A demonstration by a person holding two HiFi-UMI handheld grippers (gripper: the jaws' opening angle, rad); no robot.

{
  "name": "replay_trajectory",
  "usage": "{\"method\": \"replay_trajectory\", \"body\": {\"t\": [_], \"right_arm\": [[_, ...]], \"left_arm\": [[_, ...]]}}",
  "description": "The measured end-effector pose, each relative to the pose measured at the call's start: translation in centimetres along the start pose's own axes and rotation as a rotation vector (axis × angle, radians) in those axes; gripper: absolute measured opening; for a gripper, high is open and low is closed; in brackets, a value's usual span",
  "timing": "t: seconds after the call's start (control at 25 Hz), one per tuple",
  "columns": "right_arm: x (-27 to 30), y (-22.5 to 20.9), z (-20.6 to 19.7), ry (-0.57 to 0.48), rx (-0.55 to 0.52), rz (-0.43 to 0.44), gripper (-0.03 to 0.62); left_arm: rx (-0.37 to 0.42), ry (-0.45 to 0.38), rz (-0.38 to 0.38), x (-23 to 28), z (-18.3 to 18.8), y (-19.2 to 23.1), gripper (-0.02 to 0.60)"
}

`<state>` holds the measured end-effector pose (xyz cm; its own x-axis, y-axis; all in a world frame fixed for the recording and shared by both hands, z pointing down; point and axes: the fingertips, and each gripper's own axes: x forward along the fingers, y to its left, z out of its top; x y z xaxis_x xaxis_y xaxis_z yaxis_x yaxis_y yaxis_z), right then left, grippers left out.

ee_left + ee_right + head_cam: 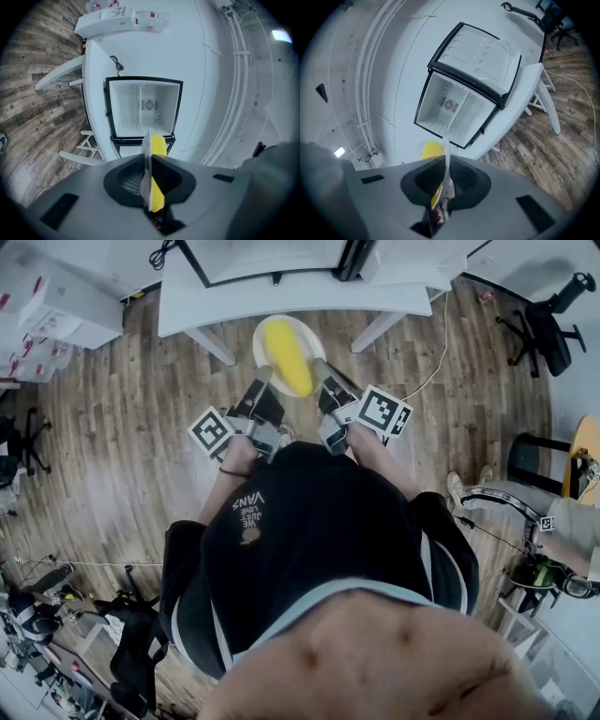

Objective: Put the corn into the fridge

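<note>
Now corn [287, 357] lengthwise on plate [258, 345], toward fridge [124, 110]

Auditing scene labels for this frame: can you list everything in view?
corn: 1, yellow, lying on the plate
plate: 1, white, carried just short of the table
fridge: 1, white, black-framed, on the table, door open
table: 1, white, ahead
office chairs: 2, black, floor's left and right edges
boxes: several, white, upper left
floor: wood planks
left gripper: grey, shut on plate rim
right gripper: grey, shut on opposite rim
</note>
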<state>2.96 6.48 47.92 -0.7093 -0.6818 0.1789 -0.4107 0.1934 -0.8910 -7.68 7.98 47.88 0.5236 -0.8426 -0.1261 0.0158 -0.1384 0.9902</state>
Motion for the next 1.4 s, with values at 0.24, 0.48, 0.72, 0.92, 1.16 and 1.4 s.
{"method": "replay_trajectory", "body": {"t": [0.24, 0.48, 0.72, 0.92, 1.16, 1.4], "right_arm": [[2.6, 0.6, 0.9, -0.029, -0.027, 0.014, 0.029], [4.2, 0.7, 1.6, -0.058, -0.02, 0.008, 0.029], [4.8, 0.6, 2.0, -0.068, -0.012, -0.003, 0.029], [5.6, 0.3, 2.7, -0.064, -0.015, -0.002, 0.029], [6.6, -0.8, 3.2, -0.037, 0.019, -0.039, 0.029], [8.9, -0.5, 5.5, -0.021, -0.007, 0.01, 0.029]], "left_arm": [[-0.005, 0.033, -0.008, 1.2, 2.5, 0.3, 0.041], [-0.006, 0.065, -0.015, 2.4, 4.2, 0.3, 0.041], [-0.016, 0.074, -0.018, 3.1, 4.8, 0.5, 0.041], [-0.023, 0.069, -0.016, 3.9, 5.3, 0.8, 0.041], [-0.026, 0.043, -0.013, 4.9, 6.2, 1.2, 0.041], [-0.024, 0.021, -0.007, 7.0, 7.7, 1.3, 0.041]]}}
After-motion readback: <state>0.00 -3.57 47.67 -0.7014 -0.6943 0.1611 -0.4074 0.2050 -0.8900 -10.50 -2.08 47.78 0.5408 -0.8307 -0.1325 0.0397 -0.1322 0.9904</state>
